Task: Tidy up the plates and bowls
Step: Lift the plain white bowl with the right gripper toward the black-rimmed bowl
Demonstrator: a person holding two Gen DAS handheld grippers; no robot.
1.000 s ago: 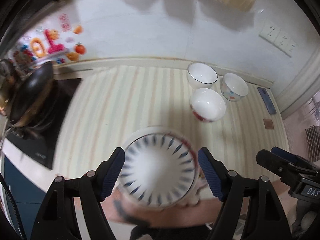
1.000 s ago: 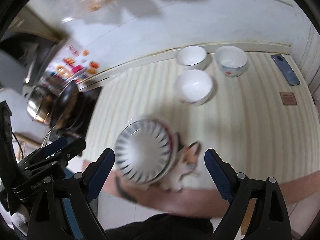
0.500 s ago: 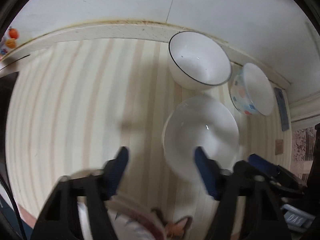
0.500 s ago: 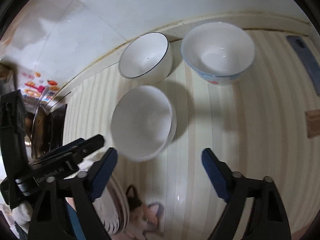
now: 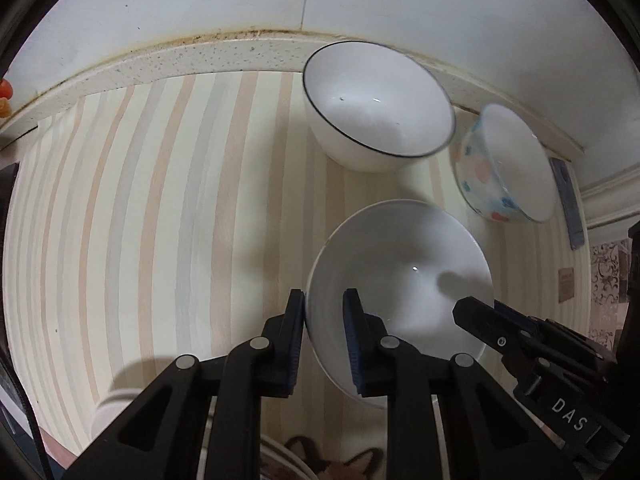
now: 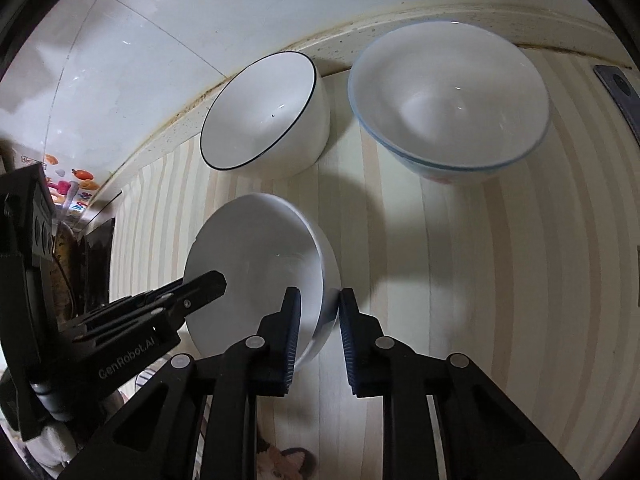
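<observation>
Closing on opposite rims of the white bowl (image 5: pixel 400 276): left claw (image 5: pixel 323 312), right claw (image 6: pixel 319 312).

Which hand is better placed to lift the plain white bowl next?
Neither alone. The left tongs are closing on the plain white bowl at its left rim, the right tongs at its right rim; lifting together looks steadiest.

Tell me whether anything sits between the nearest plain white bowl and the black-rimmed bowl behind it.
Nothing visible does. Only bare striped counter lies between the plain white bowl and the black-rimmed bowl. Both grippers, left and right, are closing across the plain bowl's rim.
</observation>
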